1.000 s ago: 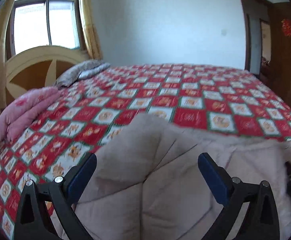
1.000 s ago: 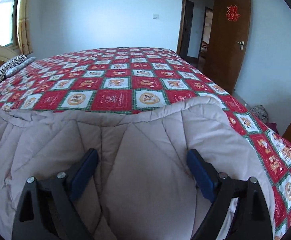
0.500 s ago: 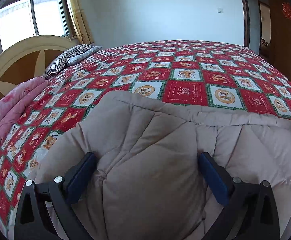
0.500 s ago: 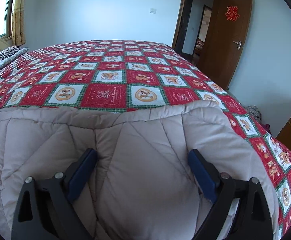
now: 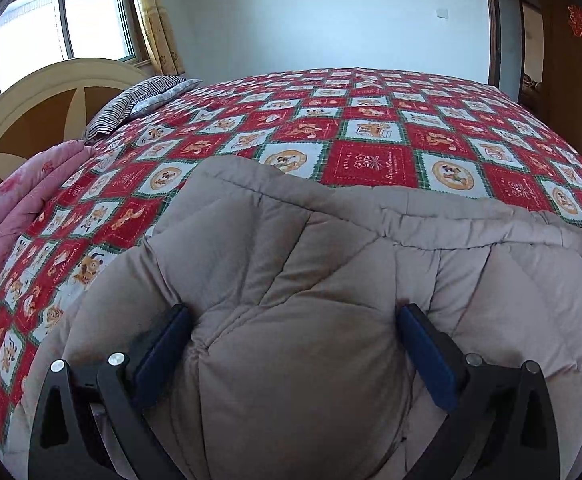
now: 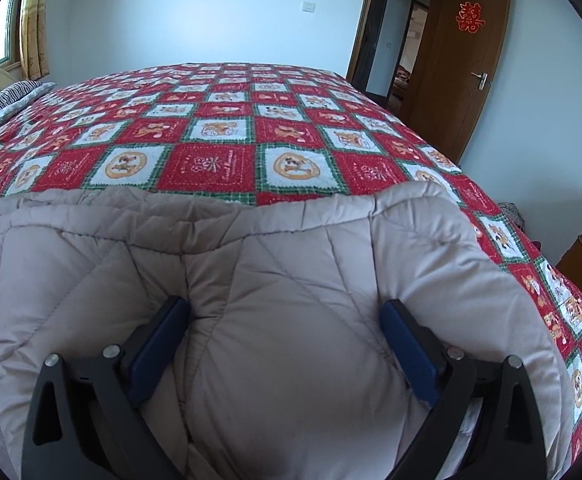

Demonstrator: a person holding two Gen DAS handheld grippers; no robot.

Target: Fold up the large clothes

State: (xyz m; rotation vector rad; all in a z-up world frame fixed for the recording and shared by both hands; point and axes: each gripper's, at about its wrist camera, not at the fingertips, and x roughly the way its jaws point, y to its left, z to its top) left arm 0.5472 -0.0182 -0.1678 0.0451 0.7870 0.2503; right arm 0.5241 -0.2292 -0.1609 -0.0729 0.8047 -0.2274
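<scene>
— Beige padding fills the near half of both views. Is that the piece to be folded?

— Yes, the quilt (image 5: 311,320). It lies on the near part of the bed (image 5: 371,128), and its far hem runs across the checked cover between the two tools.

— How is it held?

— The left gripper (image 5: 291,344) has its blue pads (image 5: 159,352) set wide, with a fat bulge of quilt swelling up between them. The right gripper (image 6: 283,336) looks the same: jaws spread, pads (image 6: 407,352) sunk into the stuffing on either side of a thick wad.

— Pinching, then, or only resting?

— I judge they are clamped on it; the cloth puckers at each pad as if squeezed. But the bulk hides the fingertips, so I cannot swear to how firm the bite is.

— Why one tool at each end?

— Probably so the whole near edge can be carried as one line. A piece this wide would sag in the middle or twist if lifted from one corner.

— And beyond the hem?

— Bare red-and-white cover, room enough to lay a fold over. Further left a pink blanket (image 5: 23,196) lies by the edge, then a striped pillow (image 5: 143,100) against the headboard (image 5: 51,96). On the right, the door (image 6: 463,64) stands open.
</scene>
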